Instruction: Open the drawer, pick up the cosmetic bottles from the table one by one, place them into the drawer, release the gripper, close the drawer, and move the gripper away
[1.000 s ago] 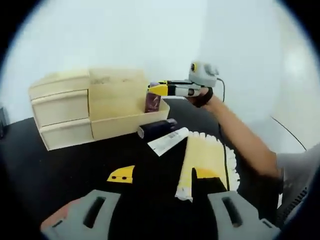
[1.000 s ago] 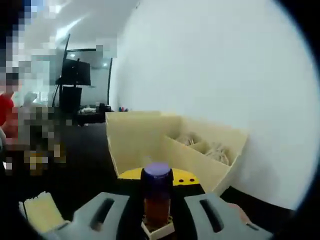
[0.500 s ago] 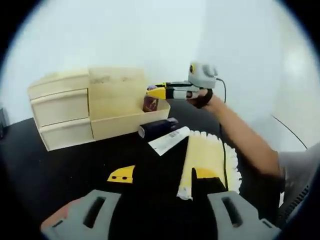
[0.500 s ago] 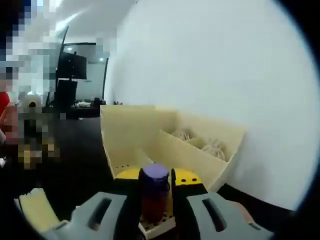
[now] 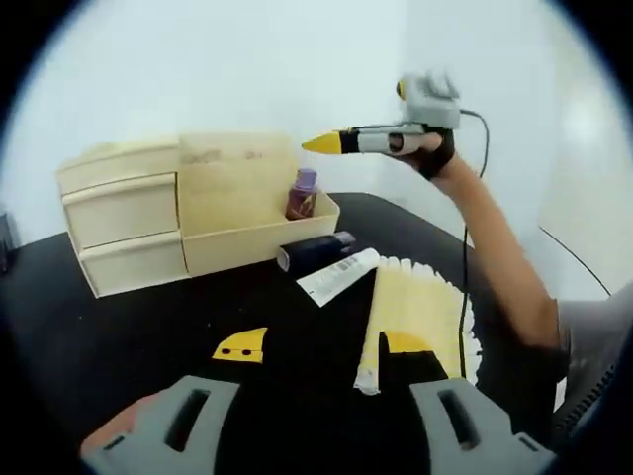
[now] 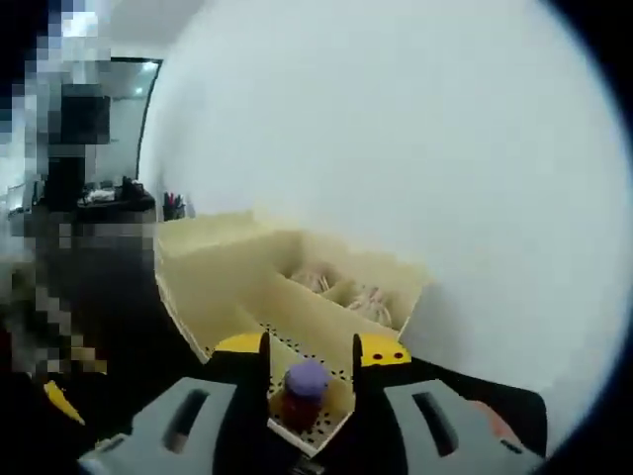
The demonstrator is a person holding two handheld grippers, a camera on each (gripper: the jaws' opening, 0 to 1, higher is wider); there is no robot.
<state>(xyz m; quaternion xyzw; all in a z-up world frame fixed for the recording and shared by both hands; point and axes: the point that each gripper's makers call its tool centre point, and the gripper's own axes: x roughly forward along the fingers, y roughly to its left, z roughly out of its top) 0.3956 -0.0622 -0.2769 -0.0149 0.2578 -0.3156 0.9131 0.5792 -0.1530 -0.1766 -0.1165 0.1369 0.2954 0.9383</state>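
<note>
In the left gripper view, the right tongs point(image 5: 326, 143) have lifted up and away from the open drawer point(image 5: 259, 240) since a moment ago, when their yellow tips sat down at the purple-capped bottle point(image 5: 302, 195); that bottle now stands upright on its own in the far right corner of the drawer, apart from the tongs. That reads as one bottle delivered and let go. Two more items lie on the black bench point(image 5: 119, 336) just in front of the drawer: a dark bottle point(image 5: 315, 251) on its side and a white tube point(image 5: 335, 276) beside it, so the picking step is not finished. The left tongs point(image 5: 312, 421) rise from the bottom of this view with a broad gap between the grey jaws and nothing in it, hanging above the bench near a yellow fringed cloth point(image 5: 410, 315). In the right gripper view, the camera has pulled back and now looks down on the purple-capped bottle point(image 6: 302, 389), which sits in a perforated corner of the drawer point(image 6: 247, 297) between and below the yellow tips. The right tongs point(image 6: 312, 358) stand spread wider than the bottle, gripping nothing.
</note>
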